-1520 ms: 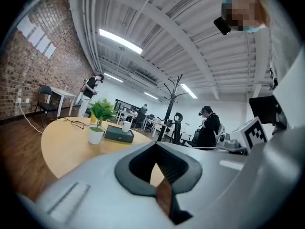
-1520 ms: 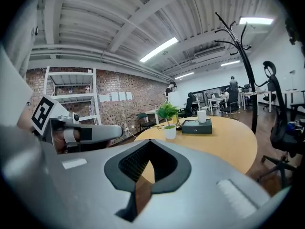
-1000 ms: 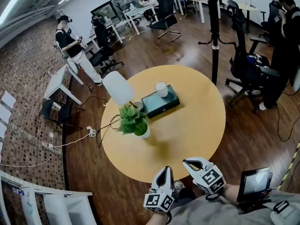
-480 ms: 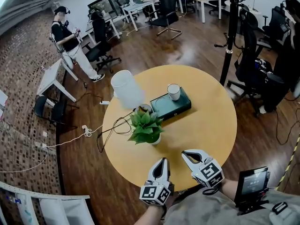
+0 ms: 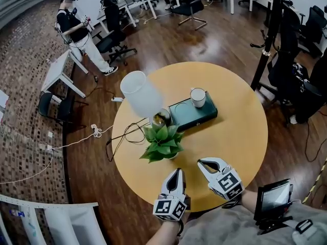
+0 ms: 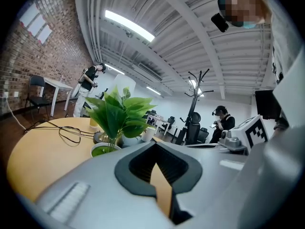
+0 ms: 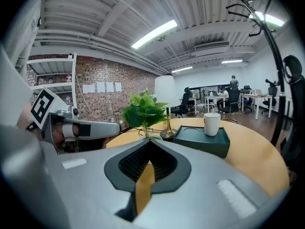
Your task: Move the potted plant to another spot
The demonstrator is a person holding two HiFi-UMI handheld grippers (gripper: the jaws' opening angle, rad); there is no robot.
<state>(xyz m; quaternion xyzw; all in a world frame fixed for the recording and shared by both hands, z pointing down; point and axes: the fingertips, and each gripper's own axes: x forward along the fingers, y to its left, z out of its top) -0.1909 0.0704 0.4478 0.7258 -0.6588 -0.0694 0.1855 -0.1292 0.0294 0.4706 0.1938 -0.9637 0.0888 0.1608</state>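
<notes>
Lamp (image 5: 140, 93), tray (image 5: 193, 115) and mug (image 5: 197, 97) sit beyond the fingers, behind the leafy upright potted plant (image 5: 162, 143). Left gripper (image 5: 177, 172) and right gripper (image 5: 202, 163) are both pinched shut, empty.

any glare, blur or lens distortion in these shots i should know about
Head view: sharp, edges bowed by the wide lens, soft sheen on the wood floor. Left gripper view: heavy fisheye, black corners, potted plant crisp, ceiling light blown out. Right gripper view: same fisheye, table evenly lit, no motion blur.
</notes>
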